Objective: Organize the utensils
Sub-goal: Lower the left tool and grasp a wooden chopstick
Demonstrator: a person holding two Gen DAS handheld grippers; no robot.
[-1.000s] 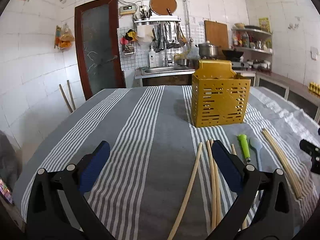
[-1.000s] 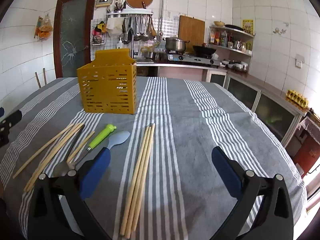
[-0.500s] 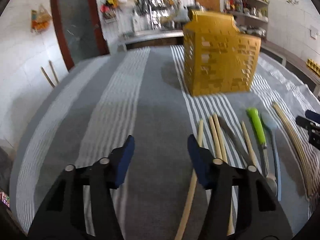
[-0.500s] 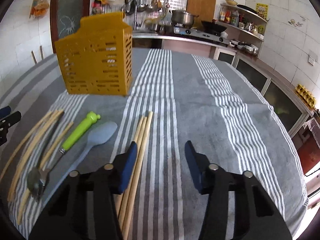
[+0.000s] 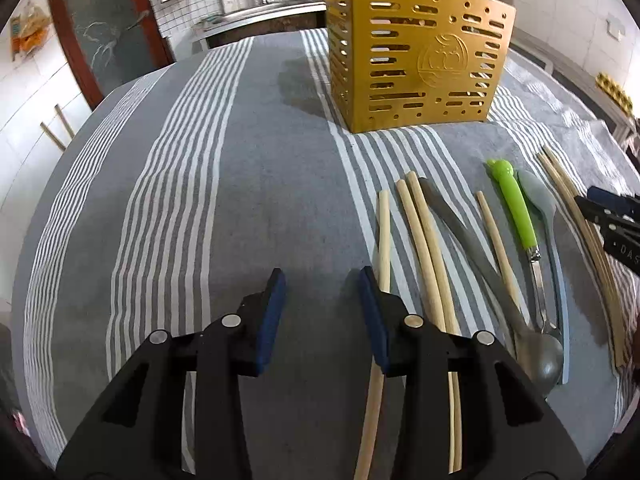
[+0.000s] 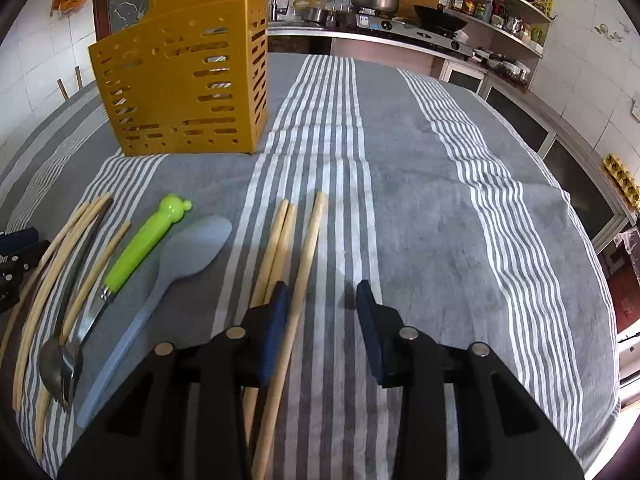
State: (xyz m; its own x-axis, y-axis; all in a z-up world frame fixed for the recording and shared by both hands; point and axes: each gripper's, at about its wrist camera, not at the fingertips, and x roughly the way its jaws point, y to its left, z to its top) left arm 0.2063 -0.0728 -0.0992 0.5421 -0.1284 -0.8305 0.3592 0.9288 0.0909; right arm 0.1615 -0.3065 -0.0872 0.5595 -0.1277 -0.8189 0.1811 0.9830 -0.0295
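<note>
A yellow slotted utensil holder (image 5: 416, 60) (image 6: 184, 80) stands upright on the striped cloth. In front of it lie several wooden chopsticks (image 5: 424, 240), a green-handled utensil (image 5: 516, 208) (image 6: 144, 244), a grey-blue spoon (image 6: 188, 252) and a metal spoon (image 5: 472, 248). My left gripper (image 5: 322, 280) hangs low over bare cloth, its jaws closing with nothing between them; one chopstick (image 5: 383, 232) runs under its right finger. My right gripper (image 6: 320, 292) is closing too. A chopstick (image 6: 310, 240) lies between its jaws beside the left pad, and the pads are not pressing on it.
The grey and white striped tablecloth (image 6: 440, 200) has bare room to the right of the utensils and to the left (image 5: 160, 200). Behind the table are a kitchen counter with a stove (image 6: 400, 32), shelves and a door. The table edge drops off at the right.
Both grippers have tilted down and come closer to the cloth and the chopsticks. The jaws of both have narrowed from wide open to a small gap.
</note>
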